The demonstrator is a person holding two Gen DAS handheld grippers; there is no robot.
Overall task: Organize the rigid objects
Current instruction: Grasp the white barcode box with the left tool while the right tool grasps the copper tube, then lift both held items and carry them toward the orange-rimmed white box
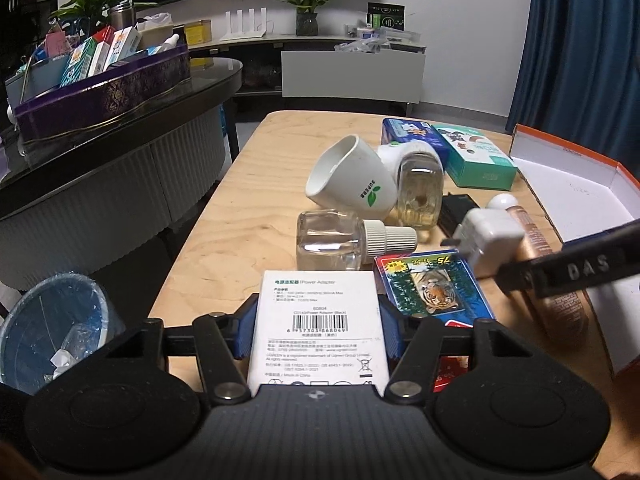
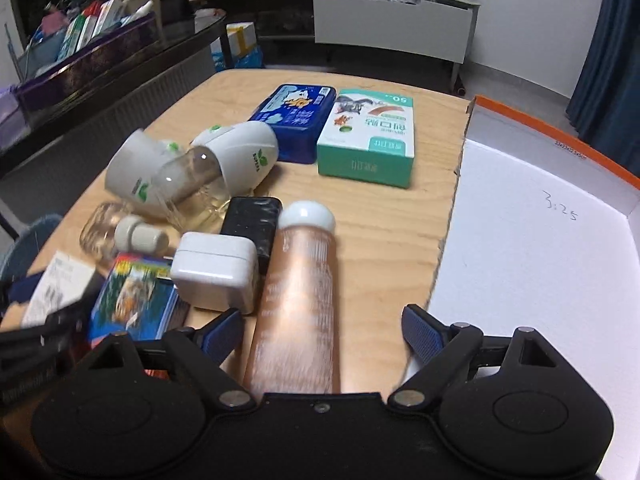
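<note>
The left gripper [image 1: 318, 320] is clamped on a white power adapter box [image 1: 318, 320], its blue pads pressed against both sides; the box sits at the lower centre of the left wrist view, barcode label facing up. The right gripper [image 2: 324, 334] stands wide open, astride a copper-coloured bottle [image 2: 300, 296] with a white cap, pads clear of it. That bottle lies lengthwise at the centre bottom of the right wrist view, touching a white charger [image 2: 214, 270]. The wooden table [image 2: 380, 220] is crowded at left: a tipped white cup [image 1: 348, 178], a blue tin [image 2: 294, 120], and a green carton [image 2: 368, 138]. At right, an orange-rimmed white box [image 2: 540, 240] lies open, its floor bare. Blue curtains [image 1: 580, 40] hang at the upper right.
</note>
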